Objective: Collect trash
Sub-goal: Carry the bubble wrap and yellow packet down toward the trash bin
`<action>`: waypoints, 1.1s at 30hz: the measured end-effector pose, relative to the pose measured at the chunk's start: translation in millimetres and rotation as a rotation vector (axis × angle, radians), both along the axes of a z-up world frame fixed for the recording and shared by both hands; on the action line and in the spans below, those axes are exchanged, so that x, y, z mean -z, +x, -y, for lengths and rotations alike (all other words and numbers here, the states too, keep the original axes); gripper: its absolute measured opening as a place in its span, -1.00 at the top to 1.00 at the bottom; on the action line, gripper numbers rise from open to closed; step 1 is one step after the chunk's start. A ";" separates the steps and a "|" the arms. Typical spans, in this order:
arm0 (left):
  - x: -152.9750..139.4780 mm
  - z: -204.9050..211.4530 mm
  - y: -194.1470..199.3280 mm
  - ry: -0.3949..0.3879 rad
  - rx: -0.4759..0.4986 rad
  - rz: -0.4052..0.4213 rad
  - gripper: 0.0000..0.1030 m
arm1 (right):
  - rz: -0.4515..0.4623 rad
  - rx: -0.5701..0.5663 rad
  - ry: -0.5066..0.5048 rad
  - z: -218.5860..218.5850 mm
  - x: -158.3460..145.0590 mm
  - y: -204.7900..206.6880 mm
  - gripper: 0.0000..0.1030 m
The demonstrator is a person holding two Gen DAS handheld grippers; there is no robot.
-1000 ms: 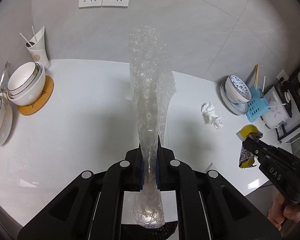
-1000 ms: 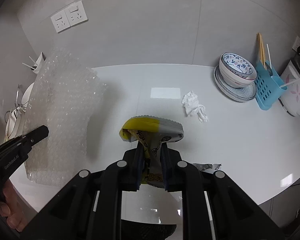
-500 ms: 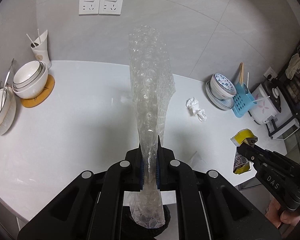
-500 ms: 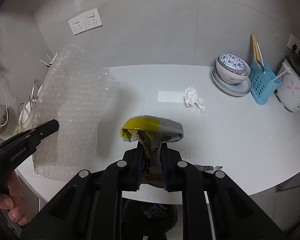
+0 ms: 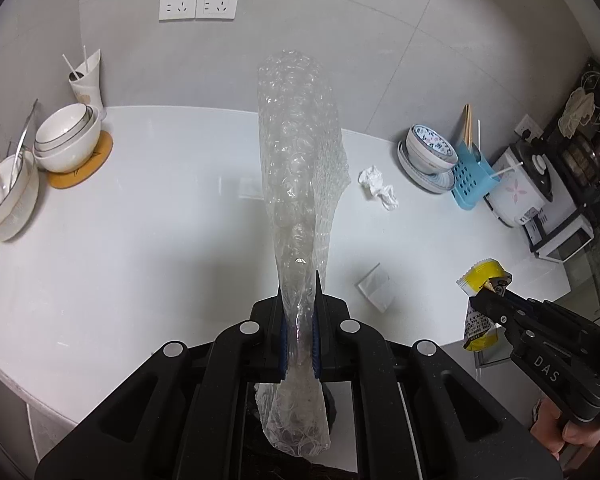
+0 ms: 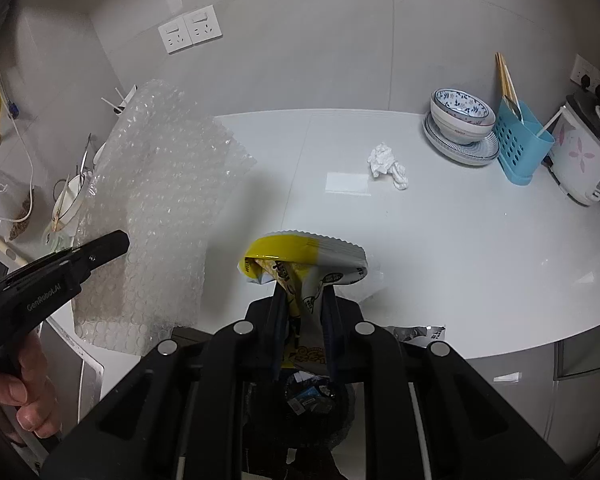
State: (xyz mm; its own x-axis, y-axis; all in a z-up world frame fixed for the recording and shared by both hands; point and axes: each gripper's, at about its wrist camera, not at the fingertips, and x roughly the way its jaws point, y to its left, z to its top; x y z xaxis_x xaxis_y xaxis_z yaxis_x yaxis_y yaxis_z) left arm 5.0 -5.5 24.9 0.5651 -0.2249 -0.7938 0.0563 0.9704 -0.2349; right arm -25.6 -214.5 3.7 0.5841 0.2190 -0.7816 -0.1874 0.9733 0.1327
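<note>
Both grippers (loads clamped) now back off the countertop.

Clear plastic bubble wrap, glossy white countertop, crumpled paper tissue, glossy snack wrapper

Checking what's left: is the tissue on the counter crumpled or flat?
Crumpled: the white paper tissue lies bunched in creased lumps on the white countertop.

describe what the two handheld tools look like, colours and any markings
Both are matte black plastic with round silver bolt heads. The left tool has blue pads and white "GenRobot.AI" lettering on its side; the right tool reads "DAS". Bare hands grip both handles; no cables show.
</note>
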 end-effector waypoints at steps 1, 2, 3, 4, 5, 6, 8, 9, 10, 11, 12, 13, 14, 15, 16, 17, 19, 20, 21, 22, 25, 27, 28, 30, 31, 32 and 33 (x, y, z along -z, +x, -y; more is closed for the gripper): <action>1.1 0.4 -4.4 0.001 0.001 -0.002 0.86 | -0.003 -0.002 0.001 2.0 2.2 -5.2 0.71; 2.5 1.1 -9.9 0.002 0.002 -0.005 0.86 | -0.008 -0.006 0.004 3.9 4.4 -10.0 0.71; 4.1 2.1 -15.3 0.002 0.003 -0.008 0.86 | -0.011 -0.008 0.004 5.1 6.5 -14.8 0.71; 5.6 2.6 -19.7 0.002 0.005 -0.013 0.86 | -0.013 -0.009 0.004 6.0 8.2 -19.0 0.71; 7.2 3.5 -24.3 0.001 0.007 -0.016 0.86 | -0.015 -0.012 0.004 6.0 9.6 -22.8 0.71; 8.6 4.1 -28.6 -0.001 0.010 -0.020 0.86 | -0.017 -0.016 0.002 6.3 11.2 -26.1 0.71; 12.4 6.7 -39.1 -0.003 0.016 -0.030 0.86 | -0.022 -0.022 -0.001 7.7 15.2 -33.1 0.71; 14.1 7.4 -42.6 -0.005 0.020 -0.034 0.86 | -0.025 -0.026 -0.001 8.8 17.6 -36.8 0.71; 16.6 8.9 -47.6 -0.004 0.023 -0.039 0.86 | -0.026 -0.028 -0.002 9.3 19.6 -39.7 0.71; 19.3 9.8 -51.6 -0.002 0.025 -0.044 0.86 | -0.027 -0.030 -0.005 10.1 22.2 -42.8 0.71; 22.0 10.1 -54.5 -0.003 0.026 -0.049 0.86 | -0.031 -0.033 -0.007 10.8 25.1 -45.7 0.71; 26.0 11.4 -57.4 0.006 0.026 -0.058 0.86 | -0.034 -0.038 -0.006 11.8 27.5 -47.3 0.71; 30.3 12.1 -60.3 0.010 0.023 -0.063 0.86 | -0.036 -0.041 -0.007 12.8 30.6 -49.5 0.71; 34.0 12.0 -62.6 0.009 0.021 -0.067 0.86 | -0.040 -0.041 -0.015 14.0 35.0 -51.8 0.71; 38.4 12.4 -65.5 0.010 0.019 -0.072 0.86 | -0.045 -0.041 -0.019 15.5 39.1 -53.3 0.71; 42.8 12.8 -68.4 0.012 0.015 -0.075 0.86 | -0.049 -0.045 -0.018 17.2 43.7 -55.1 0.71; 52.5 12.9 -72.5 0.017 0.009 -0.084 0.86 | -0.053 -0.047 -0.027 19.4 53.9 -58.4 0.71; 58.2 13.4 -74.2 0.015 0.007 -0.094 0.86 | -0.057 -0.050 -0.025 20.6 59.4 -60.0 0.71; 65.1 13.1 -76.7 0.012 0.002 -0.105 0.86 | -0.065 -0.054 -0.018 22.0 64.5 -60.3 0.71; 70.5 13.1 -78.1 0.013 -0.001 -0.111 0.86 | -0.073 -0.057 -0.017 22.8 71.1 -61.3 0.71; 88.0 13.3 -83.4 0.011 -0.008 -0.137 0.86 | -0.093 -0.065 -0.022 23.4 89.9 -63.8 0.71; 97.3 14.3 -87.3 0.018 -0.012 -0.147 0.86 | -0.105 -0.072 -0.023 23.1 101.4 -65.5 0.71; 102.5 14.5 -89.3 0.014 -0.012 -0.156 0.86 | -0.114 -0.073 -0.029 22.3 107.6 -66.4 0.71; 110.5 14.9 -93.2 0.012 -0.012 -0.167 0.86 | -0.132 -0.078 -0.027 20.9 118.7 -67.7 0.71; 115.1 14.8 -95.2 0.012 -0.013 -0.173 0.86 | -0.140 -0.078 -0.032 21.0 123.8 -68.0 0.71; 119.3 15.1 -96.9 0.011 -0.013 -0.180 0.86 | -0.148 -0.077 -0.034 20.7 128.8 -68.7 0.71; 124.4 15.6 -98.6 0.011 -0.014 -0.188 0.86 | -0.155 -0.082 -0.029 20.4 134.3 -69.5 0.71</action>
